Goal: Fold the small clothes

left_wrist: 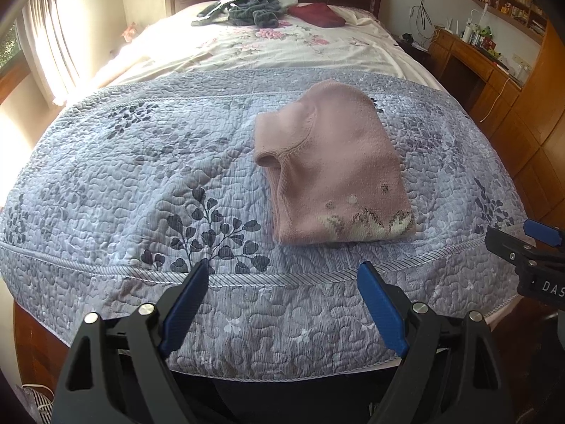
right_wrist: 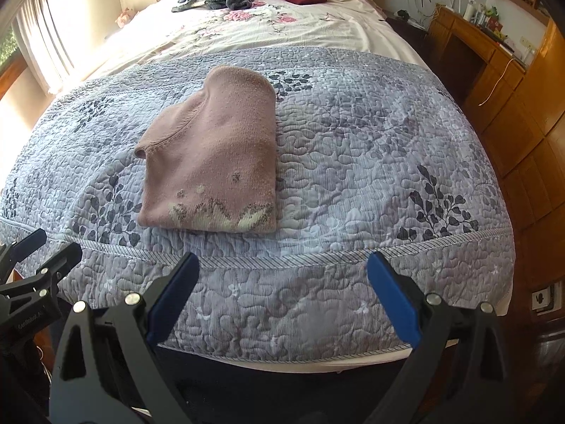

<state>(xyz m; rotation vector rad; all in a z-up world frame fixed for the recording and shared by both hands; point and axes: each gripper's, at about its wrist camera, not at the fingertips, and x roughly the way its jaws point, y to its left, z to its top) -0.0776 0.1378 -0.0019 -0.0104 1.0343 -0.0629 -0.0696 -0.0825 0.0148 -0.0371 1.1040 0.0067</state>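
Observation:
A small pink knitted sweater (left_wrist: 335,162) lies folded into a compact block on the grey-blue quilt (left_wrist: 141,176), its white patterned hem toward me. The right wrist view shows the same sweater (right_wrist: 215,155) left of centre. My left gripper (left_wrist: 282,275) hangs open over the quilt's near edge, short of the sweater and a little left of it, with nothing between its blue pads. My right gripper (right_wrist: 282,265) is open too, empty, near the bed's foot and right of the sweater. Each gripper shows at the edge of the other's view.
A pile of grey clothes (left_wrist: 254,9) and a dark red garment (left_wrist: 317,14) lie by the headboard on a floral sheet (left_wrist: 247,49). A wooden desk and cabinets (left_wrist: 494,81) line the right wall. Curtains (left_wrist: 53,35) and a window are at the left.

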